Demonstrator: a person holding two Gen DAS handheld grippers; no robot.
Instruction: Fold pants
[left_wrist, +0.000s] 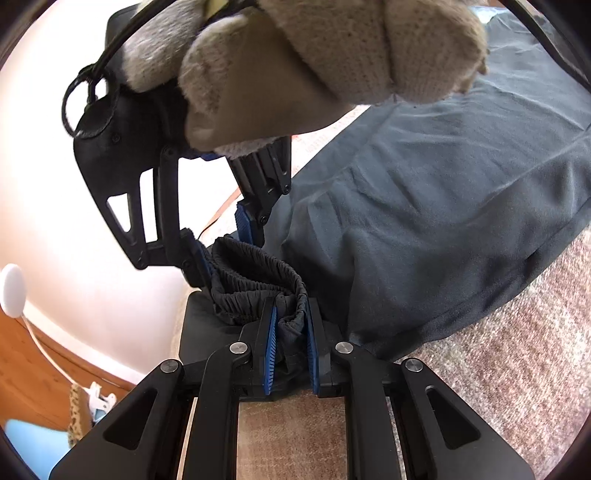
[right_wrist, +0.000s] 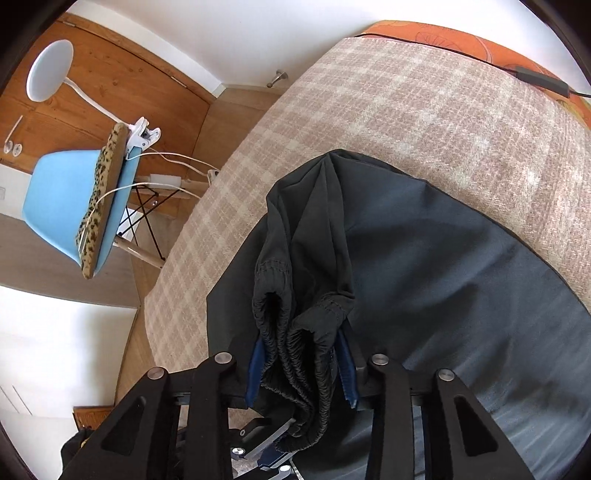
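**Dark waistband pinched at both ends, pant body trailing away over the plaid cover**

Blue pads of my left gripper (left_wrist: 290, 347) are pressing together on a bunched fold of the elastic waistband (left_wrist: 255, 284), nearly closed on it. My right gripper (right_wrist: 303, 369) is standing just beside, above and to the left in the left wrist view, its jaws partly drawn in with a thick gather of the same waistband between the pads; contact looks firm, so I am reading it as a pinch. A gloved hand (left_wrist: 332, 62) is carrying that gripper.

From both grips the pants (left_wrist: 443, 206) are running forward and away, long axis stretching ahead over the plaid bed cover (right_wrist: 388, 122). Both hands are equally near the waist end; the leg ends are far off.

Cuffs are lying outside both views. The fabric under the lifted waistband is hidden, so I cannot tell how neatly the layers are stacking. Beyond the bed, a blue chair (right_wrist: 55, 199) is standing well apart.
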